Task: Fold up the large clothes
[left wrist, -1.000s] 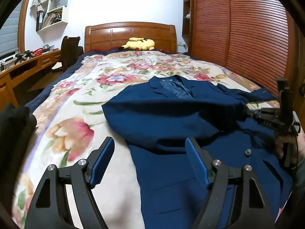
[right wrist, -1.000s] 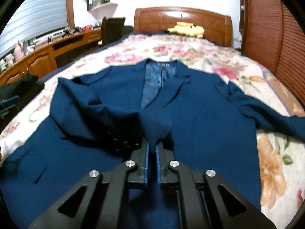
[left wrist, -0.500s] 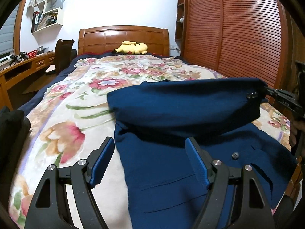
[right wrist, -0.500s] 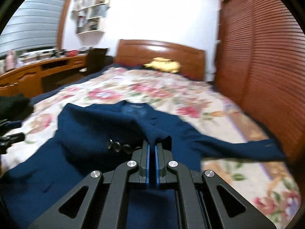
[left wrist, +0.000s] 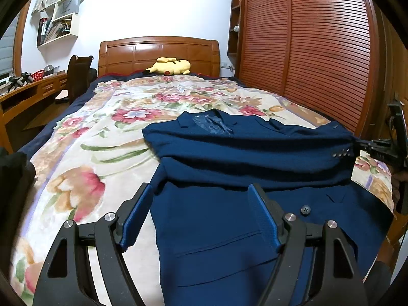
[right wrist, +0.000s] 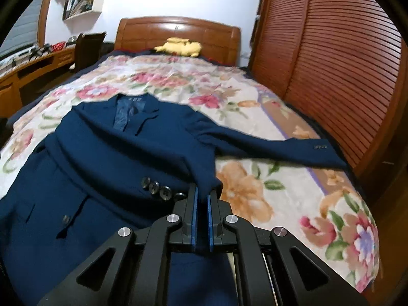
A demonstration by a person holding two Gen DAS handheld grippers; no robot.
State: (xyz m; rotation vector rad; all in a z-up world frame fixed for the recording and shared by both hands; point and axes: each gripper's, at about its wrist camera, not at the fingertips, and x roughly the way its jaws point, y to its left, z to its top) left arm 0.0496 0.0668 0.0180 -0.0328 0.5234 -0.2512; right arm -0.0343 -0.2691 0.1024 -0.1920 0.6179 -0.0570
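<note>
Left wrist view: a navy blue suit jacket [left wrist: 229, 204] lies face up on the floral cream bedspread [left wrist: 84, 158], collar toward the carved wooden headboard [left wrist: 158, 51].

Hovering over the jacket's lower hem, the left gripper [left wrist: 201, 214] has its blue-padded fingers spread wide, empty. The right gripper [right wrist: 201, 204] is pinched tight on the cuff of one sleeve [right wrist: 142, 163], drawn across the jacket's chest, cuff buttons just beside the pads. The other sleeve [right wrist: 280, 148] stretches out toward the slatted wooden wardrobe doors [right wrist: 344, 63]. A yellow plush toy [left wrist: 169, 66] rests by the headboard.
</note>
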